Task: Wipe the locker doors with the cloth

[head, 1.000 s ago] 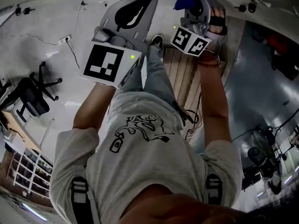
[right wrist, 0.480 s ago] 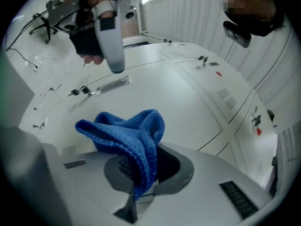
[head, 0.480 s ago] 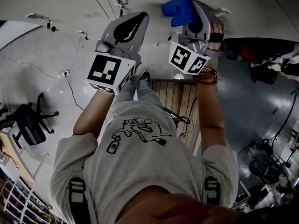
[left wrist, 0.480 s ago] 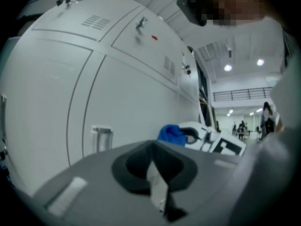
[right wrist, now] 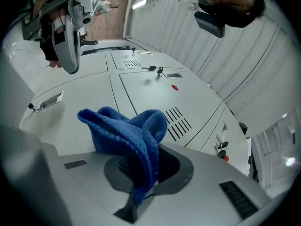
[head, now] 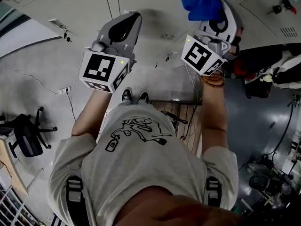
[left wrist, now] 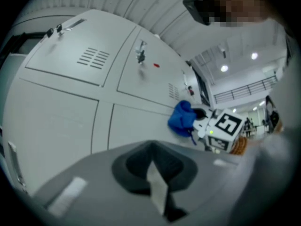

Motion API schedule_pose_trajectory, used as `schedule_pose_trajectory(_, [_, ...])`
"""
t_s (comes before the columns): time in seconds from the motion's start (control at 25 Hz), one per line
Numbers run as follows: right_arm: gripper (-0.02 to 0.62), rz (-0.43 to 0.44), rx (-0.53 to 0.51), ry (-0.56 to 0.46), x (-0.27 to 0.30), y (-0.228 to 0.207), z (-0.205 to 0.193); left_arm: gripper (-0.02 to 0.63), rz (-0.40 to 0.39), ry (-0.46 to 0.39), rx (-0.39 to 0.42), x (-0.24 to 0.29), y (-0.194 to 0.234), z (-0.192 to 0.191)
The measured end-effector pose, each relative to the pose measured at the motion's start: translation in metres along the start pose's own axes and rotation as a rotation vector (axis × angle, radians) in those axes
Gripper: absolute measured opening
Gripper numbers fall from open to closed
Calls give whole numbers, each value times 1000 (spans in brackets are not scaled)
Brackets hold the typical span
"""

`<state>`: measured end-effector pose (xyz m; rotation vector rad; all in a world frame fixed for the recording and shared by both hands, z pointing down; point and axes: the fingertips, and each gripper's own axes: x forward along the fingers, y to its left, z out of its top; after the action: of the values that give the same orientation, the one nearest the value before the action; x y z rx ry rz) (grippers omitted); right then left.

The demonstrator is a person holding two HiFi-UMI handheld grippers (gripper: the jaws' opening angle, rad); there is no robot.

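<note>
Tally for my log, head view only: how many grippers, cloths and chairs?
Grippers: 2, the left gripper and the right gripper
Cloths: 1, the blue cloth
Chairs: 1, the black office chair
Total: 4

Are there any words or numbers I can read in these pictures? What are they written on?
No words or numbers can be read anywhere.
Left marker cube and right marker cube: black-and-white square patterns only, no letters.
T-shirt: a line drawing, with no words that can be read.
Label plate on a locker door: too small and blurred to read.
</note>
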<state>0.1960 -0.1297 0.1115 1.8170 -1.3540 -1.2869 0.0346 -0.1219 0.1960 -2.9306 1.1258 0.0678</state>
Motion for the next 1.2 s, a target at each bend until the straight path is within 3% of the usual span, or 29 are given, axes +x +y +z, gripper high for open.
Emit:
schedule_pose_trajectory(0.24, [29,11,42,8,-7,34,0,2,17,30,-2,-3,12,-11])
schedule_pose_trajectory(0.48, [29,188,86,20,-32,134,1,2,39,93,-25,-17,19,-43])
schedule_pose_trajectory(0.6, [29,291,156,64,-43,172,-3,2,57,117,-38,-26,24,-56])
schedule_pose_trajectory(0.76, [29,449,418,155,-53,189,-5,2,68,124,-53,-35,23,-62])
schedule_pose_trajectory(0.88, [31,481,653,148,-72,153,19,2,42,102,-69,-44,10,-47])
schedule_pose_trajectory(1.04, [30,524,1075,120,-107,94,53,2,-8,20,-56,-62,-16,-6])
schedule_pose_trajectory(1.12, [30,543,1191,116,-119,82,61,2,-15,8,-37,-66,-21,-1])
schedule_pose_trajectory(1.2, [31,552,1223,119,-126,79,62,2,-26,22,-32,-64,-25,-7])
